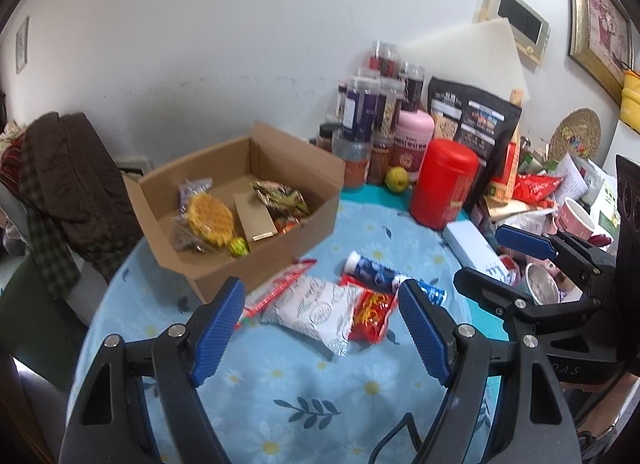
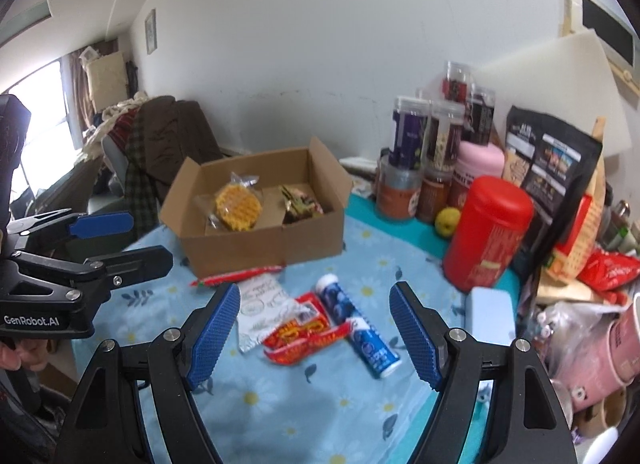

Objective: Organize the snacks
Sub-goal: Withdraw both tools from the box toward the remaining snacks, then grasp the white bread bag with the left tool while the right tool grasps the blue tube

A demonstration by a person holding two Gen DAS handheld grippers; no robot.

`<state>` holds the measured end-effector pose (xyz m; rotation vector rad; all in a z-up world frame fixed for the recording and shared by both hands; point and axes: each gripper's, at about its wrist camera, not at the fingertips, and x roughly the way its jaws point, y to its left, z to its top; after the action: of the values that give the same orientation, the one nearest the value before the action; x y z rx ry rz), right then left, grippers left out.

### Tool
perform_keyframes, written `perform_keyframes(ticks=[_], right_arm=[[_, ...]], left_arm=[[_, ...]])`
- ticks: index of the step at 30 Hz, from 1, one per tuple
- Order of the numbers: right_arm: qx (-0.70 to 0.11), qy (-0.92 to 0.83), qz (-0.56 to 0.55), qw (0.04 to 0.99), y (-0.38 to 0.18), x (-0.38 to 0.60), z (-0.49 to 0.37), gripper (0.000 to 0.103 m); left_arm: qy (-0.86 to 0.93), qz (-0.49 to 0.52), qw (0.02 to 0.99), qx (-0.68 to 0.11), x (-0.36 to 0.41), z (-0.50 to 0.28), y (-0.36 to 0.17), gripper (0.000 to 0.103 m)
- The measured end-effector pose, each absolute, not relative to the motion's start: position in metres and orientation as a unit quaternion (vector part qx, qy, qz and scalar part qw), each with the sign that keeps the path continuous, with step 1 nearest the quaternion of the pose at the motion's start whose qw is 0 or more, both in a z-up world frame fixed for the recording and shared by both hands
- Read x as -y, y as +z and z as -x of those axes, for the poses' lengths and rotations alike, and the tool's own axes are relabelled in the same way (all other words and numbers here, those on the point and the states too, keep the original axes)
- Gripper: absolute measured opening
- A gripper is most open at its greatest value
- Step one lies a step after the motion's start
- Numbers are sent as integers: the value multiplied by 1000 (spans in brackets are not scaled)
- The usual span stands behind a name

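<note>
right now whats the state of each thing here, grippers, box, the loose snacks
left gripper: open, empty, above the snacks
right gripper: open, empty
box: flaps open, upright, partly filled
waffle: wrapped, in the box
white pack: sealed, flat on the cloth
red pack: flat, partly under the white pack
blue tube: capped, lying on its side
red canister: upright, lid on

Soft daylight, slight blur, fisheye-warped edges

Black plastic frames with silver screws, ribbed blue pads (image 1: 218, 328) and white "GenRobot.AI" lettering are seen on both grippers (image 2: 316, 338).
</note>
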<state>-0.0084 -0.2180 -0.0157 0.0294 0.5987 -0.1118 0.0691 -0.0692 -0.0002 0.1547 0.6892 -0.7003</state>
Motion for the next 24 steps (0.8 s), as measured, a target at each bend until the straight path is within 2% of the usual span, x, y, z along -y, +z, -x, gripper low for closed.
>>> perform_keyframes(ticks=[24], right_arm=[[-400,-78,-66,911,-115,283,-41,76]], left_arm=[[-342,-103,826,-435,119,-134,-105,79]])
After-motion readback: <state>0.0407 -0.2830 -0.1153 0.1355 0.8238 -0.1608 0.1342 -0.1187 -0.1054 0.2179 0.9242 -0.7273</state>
